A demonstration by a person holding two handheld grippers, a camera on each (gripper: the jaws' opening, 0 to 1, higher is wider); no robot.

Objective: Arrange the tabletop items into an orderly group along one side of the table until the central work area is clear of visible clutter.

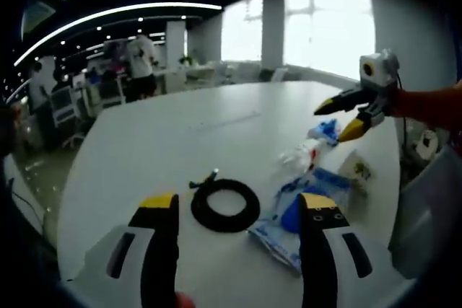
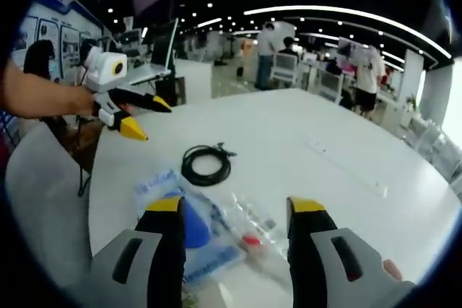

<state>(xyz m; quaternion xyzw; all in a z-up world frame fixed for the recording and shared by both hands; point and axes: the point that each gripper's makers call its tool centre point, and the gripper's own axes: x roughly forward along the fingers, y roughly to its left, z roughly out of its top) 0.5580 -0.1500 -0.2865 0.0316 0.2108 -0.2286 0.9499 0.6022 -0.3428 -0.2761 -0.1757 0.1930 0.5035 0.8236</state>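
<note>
Bright windows (image 1: 328,23) rise beyond the white table (image 1: 188,135); people (image 1: 141,63) stand among office chairs (image 2: 328,81) past its far edge.

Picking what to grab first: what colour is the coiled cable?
Black. The cable shows best in the left gripper view, lying on the white table.

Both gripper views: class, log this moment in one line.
left gripper: open | right gripper: open | coiled black cable: on table, untouched | blue-printed plastic packets: ungrouped

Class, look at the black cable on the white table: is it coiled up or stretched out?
Coiled. The black cable lies flat on the white table as a neat round loop, with one short plug end sticking out.
</note>
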